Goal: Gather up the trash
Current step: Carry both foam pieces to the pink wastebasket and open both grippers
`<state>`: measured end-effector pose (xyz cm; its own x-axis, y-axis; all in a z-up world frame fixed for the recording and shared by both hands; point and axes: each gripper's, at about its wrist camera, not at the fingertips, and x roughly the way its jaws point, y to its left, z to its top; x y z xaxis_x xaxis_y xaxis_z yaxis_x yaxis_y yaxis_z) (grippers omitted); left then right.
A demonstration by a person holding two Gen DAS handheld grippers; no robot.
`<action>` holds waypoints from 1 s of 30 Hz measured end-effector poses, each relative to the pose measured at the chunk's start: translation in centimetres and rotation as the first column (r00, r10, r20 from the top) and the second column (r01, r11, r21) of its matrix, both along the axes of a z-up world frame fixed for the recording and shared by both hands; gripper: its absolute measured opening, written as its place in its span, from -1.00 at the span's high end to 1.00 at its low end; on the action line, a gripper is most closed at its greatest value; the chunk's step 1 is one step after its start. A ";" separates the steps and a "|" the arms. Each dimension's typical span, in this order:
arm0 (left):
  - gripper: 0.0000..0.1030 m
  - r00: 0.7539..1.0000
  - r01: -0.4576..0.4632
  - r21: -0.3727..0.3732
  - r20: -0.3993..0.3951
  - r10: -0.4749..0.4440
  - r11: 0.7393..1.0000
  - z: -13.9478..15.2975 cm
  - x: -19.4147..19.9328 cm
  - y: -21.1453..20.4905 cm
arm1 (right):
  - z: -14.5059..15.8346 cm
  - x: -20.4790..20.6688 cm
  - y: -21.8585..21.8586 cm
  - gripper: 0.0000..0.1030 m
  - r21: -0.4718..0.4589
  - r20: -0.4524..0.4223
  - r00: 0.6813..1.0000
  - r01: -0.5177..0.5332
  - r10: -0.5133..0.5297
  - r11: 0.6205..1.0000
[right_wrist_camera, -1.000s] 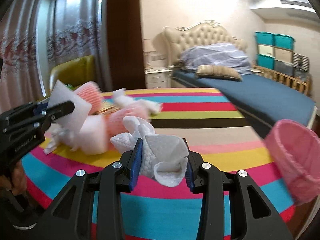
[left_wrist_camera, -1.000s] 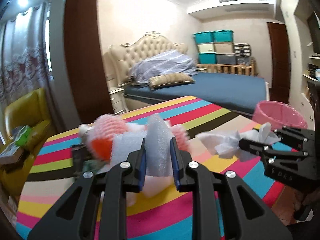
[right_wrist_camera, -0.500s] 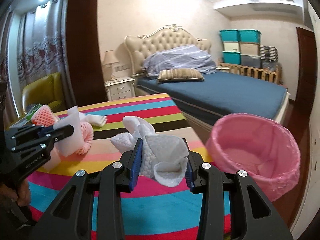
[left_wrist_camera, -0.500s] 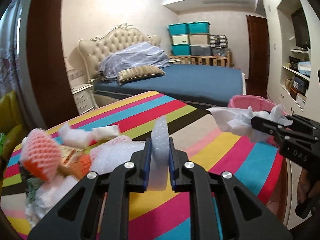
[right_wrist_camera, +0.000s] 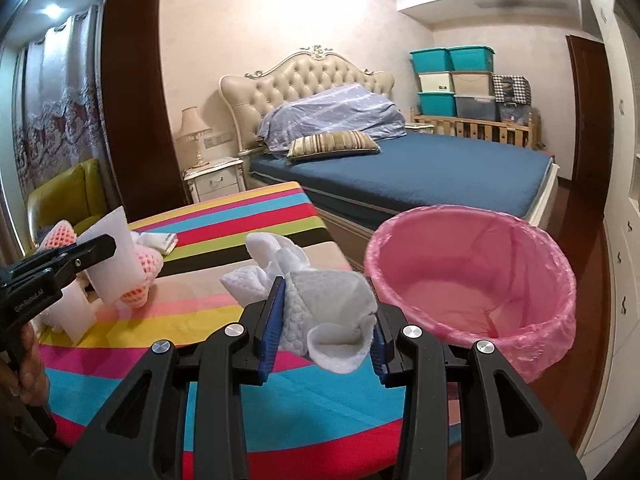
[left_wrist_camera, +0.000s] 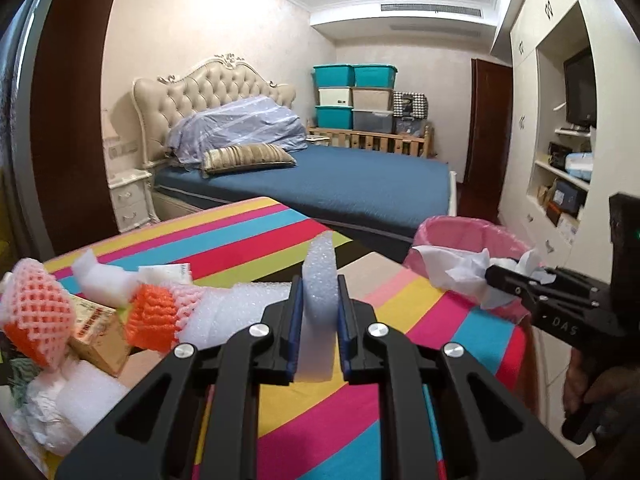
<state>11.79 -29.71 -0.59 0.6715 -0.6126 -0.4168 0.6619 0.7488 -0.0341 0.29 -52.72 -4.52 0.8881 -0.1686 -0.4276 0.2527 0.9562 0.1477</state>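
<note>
Trash is mid-carry right now: the left gripper (left_wrist_camera: pixel 319 316) is clamped on a foam sheet (left_wrist_camera: pixel 319 280), and the right gripper (right_wrist_camera: pixel 325 320) is clamped on a crumpled tissue wad (right_wrist_camera: pixel 320 300). Both loads hang above the striped desk (right_wrist_camera: pixel 280 396), with the pink-lined bin (right_wrist_camera: pixel 472 276) at about 2 o'clock from the right gripper, just off the desk edge.

So I'd call this the haul-to-bin step. Next up, I reckon the tissue needs to go over the rim and get let go, then the foam follows. The foam is stiff-ish and stands upright between the pads, so it may catch on the liner; the tissue is soft and floppy and should just drop.

More stuff waits at 9 o'clock in the left view: pink and orange foam netting (left_wrist_camera: pixel 34 312), bubbly white wrap (left_wrist_camera: pixel 236 304), a small cardboard box (left_wrist_camera: pixel 96 336). The bin liner looks thin and crinkly, and the bin looks empty.
</note>
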 end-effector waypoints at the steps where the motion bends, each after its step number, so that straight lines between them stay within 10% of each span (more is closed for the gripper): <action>1: 0.71 1.000 0.008 -0.008 -0.006 -0.008 1.000 0.1 0.1 -0.2 | 0.0 -0.1 -0.4 0.28 0.004 0.003 1.000 0.010 -0.010 1.000; 15: 0.71 0.981 0.192 0.000 0.003 -0.192 0.981 1.6 -0.2 -10.7 | 0.3 -2.1 -7.5 0.28 0.007 0.015 0.979 0.203 -0.203 0.979; 30: 0.71 0.900 0.382 -0.082 -0.193 -0.391 0.921 0.8 2.6 -28.4 | -3.0 -0.9 -13.3 0.13 -0.040 -0.066 0.959 0.273 -0.275 0.961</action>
<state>14.38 -58.08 0.24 0.2829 -0.8263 -0.4869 0.8745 0.4307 -0.2229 -0.64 -65.99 -7.51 0.7736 -0.4153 -0.4786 0.5147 0.8524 0.0924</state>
